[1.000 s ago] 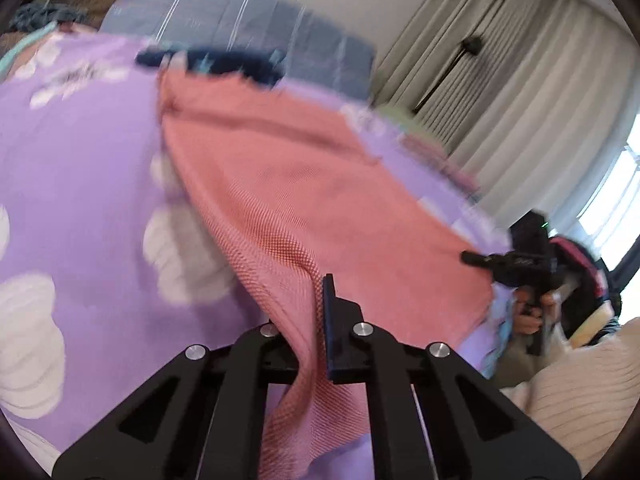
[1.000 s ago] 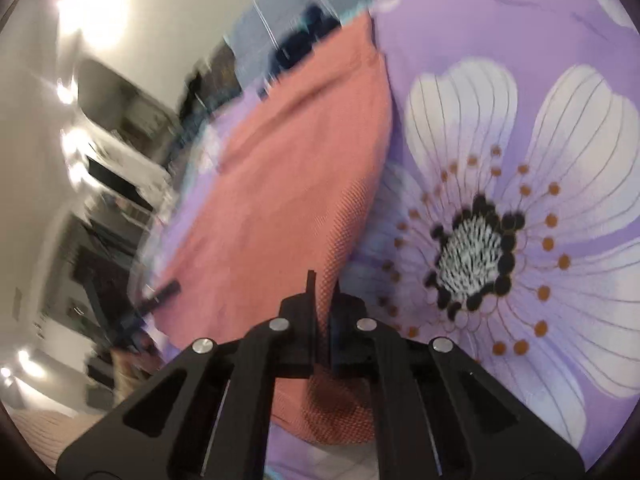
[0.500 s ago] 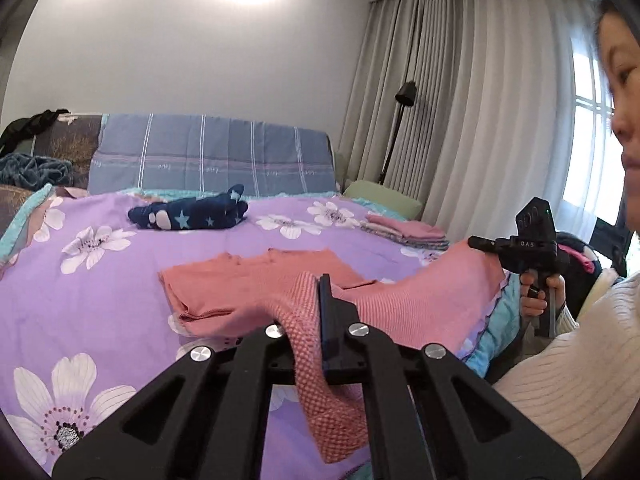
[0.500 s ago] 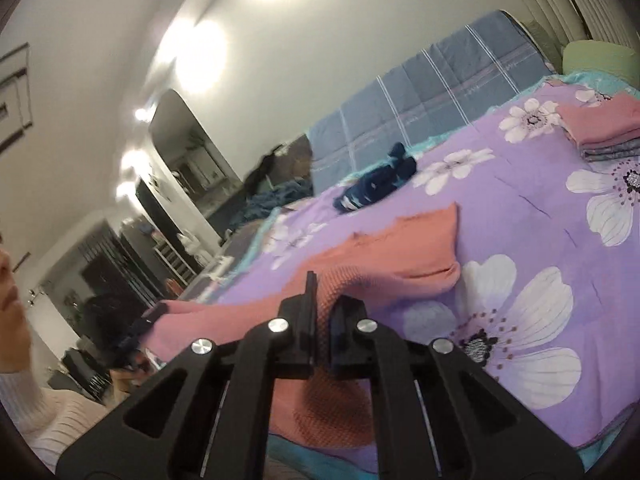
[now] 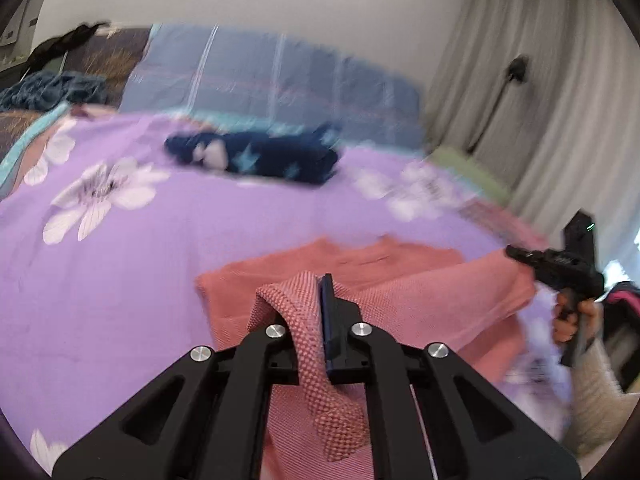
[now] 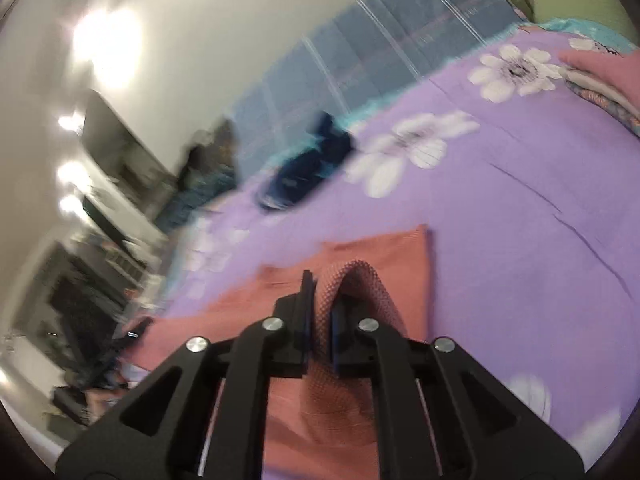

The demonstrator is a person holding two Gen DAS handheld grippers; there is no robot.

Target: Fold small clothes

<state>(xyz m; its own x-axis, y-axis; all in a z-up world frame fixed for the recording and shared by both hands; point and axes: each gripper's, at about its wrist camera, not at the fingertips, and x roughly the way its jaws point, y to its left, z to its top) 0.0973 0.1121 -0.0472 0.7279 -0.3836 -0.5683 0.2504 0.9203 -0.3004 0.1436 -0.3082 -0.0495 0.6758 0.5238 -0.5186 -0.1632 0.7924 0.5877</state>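
While both tongs hold a corner each, the pink top [image 5: 404,304] hangs between them like a little bridge, with its far end lying flat on the purple bed [image 5: 168,248]. The left tongs [image 5: 320,320] pinch one near corner tight. The right tongs [image 6: 320,320] have the other corner between them too, but they are starting to open — maybe to let it drop. Holding two corners keeps the edge straight, so the near half can land neatly on the far half. A dark blue starry bundle [image 5: 256,156] waits farther back, near the blue headboard [image 5: 280,80].
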